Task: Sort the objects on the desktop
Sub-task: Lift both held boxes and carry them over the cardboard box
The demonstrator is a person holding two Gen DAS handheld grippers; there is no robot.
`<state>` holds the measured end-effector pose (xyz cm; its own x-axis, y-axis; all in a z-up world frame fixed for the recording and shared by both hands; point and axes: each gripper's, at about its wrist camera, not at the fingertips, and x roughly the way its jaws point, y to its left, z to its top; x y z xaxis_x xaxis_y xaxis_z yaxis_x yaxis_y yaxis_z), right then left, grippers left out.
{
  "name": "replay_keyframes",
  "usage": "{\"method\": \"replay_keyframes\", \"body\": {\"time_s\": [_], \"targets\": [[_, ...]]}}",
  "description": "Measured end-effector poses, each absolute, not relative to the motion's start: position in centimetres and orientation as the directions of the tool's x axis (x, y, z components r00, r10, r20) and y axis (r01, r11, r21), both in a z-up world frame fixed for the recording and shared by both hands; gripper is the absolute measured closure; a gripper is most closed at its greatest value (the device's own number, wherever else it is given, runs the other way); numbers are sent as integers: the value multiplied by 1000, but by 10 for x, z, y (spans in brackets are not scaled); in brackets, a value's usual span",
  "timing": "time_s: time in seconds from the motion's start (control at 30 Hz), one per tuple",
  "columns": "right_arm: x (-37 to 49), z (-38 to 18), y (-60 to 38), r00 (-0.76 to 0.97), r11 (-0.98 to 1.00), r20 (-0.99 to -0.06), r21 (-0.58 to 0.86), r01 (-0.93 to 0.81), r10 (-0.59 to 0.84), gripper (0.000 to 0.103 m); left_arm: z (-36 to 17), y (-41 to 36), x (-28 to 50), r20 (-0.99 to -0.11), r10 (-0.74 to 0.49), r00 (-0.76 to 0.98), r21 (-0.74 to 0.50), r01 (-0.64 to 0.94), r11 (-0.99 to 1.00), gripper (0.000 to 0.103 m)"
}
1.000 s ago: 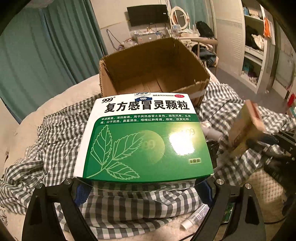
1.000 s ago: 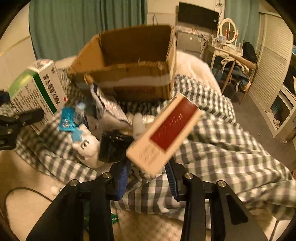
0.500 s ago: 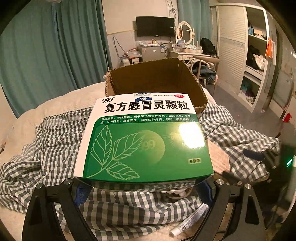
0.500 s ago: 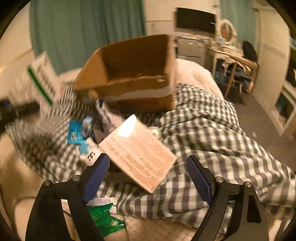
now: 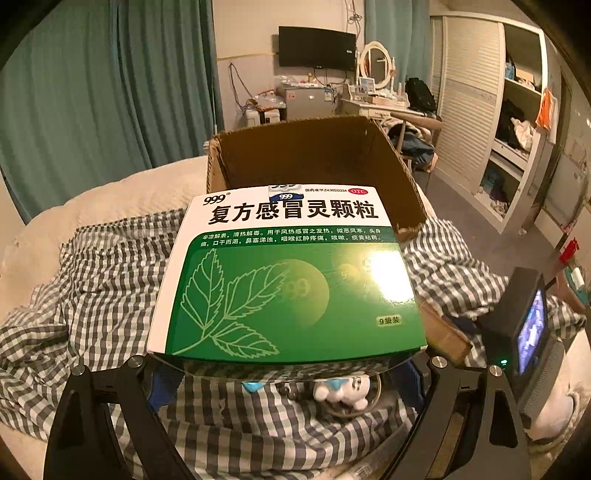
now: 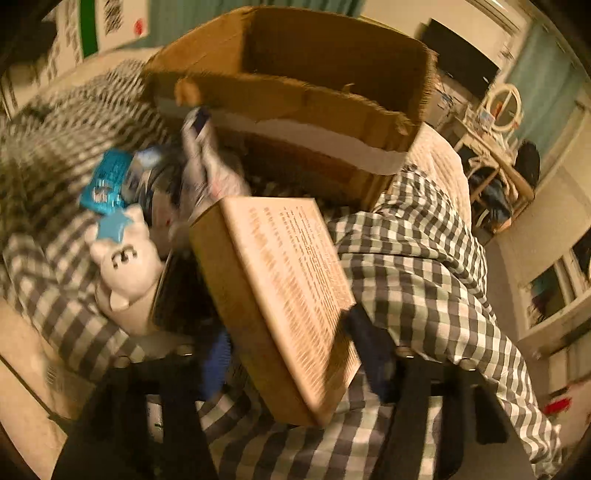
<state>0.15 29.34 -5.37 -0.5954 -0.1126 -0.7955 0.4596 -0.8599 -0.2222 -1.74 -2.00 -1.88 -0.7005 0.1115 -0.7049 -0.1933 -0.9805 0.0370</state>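
My left gripper holds one big green and white medicine box. Its two jaws pinch the near end of the box from both sides, and the box sticks out flat in front of me. Past its far end I see one open cardboard box. It sits on the bed, on one gray and white checked cloth. Under the medicine box, one small white toy lies on the cloth.

My right gripper is around one tan box with small print. This box is tilted, with one corner down near the cloth. Its near end is between the two blue pads, and the jaws are closing on it. The picture is blurry, so I cannot tell if the pads press on it yet.

From the right camera I count one cardboard box behind the tan box, with a torn front edge. To the left of the tan box there is a small pile: one white toy, one blue packet, one white tube with a dark cap and one dark thing I cannot make out. The pile lies on the checked cloth, just in front of the cardboard box. The green and white box shows at the top left corner.
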Motion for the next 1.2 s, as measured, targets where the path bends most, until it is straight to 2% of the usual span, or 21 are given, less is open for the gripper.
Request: {"method": "replay_keyframes", "body": {"time_s": [0.03,0.1,0.2,0.37,0.63,0.83,1.03,1.2], "targets": [[1,-51,297,-601,-868,-792,-218,446,-110,66,-16,-20,-18,-698,114,-707,31,-188,-982,9],[-1,-46,306,-607,-884,-787,-202,421,-109,71,-11,-21,-18,-685,121,-719,15,-179,-984,9],[1,-35,322,-607,-908,-779,-125,399,-159,71,-2,-21,-18,-661,128,-739,-8,-164,-986,9],[12,14,341,-668,-923,-709,-65,379,-225,71,21,-25,-18,-619,138,-773,-37,-146,-989,9],[28,118,340,-774,-910,-527,-5,415,-350,71,69,-25,-21,-525,130,-841,-65,-113,-991,9],[17,165,325,-818,-906,-431,2,423,-382,71,89,-24,-32,-462,105,-881,-45,-94,-994,9],[-18,180,307,-831,-909,-396,28,415,-391,71,79,-21,-69,-468,117,-876,-52,-105,-993,9],[-62,165,289,-820,-916,-434,32,400,-373,71,44,-19,-118,-527,125,-841,-64,-107,-992,9]]}}
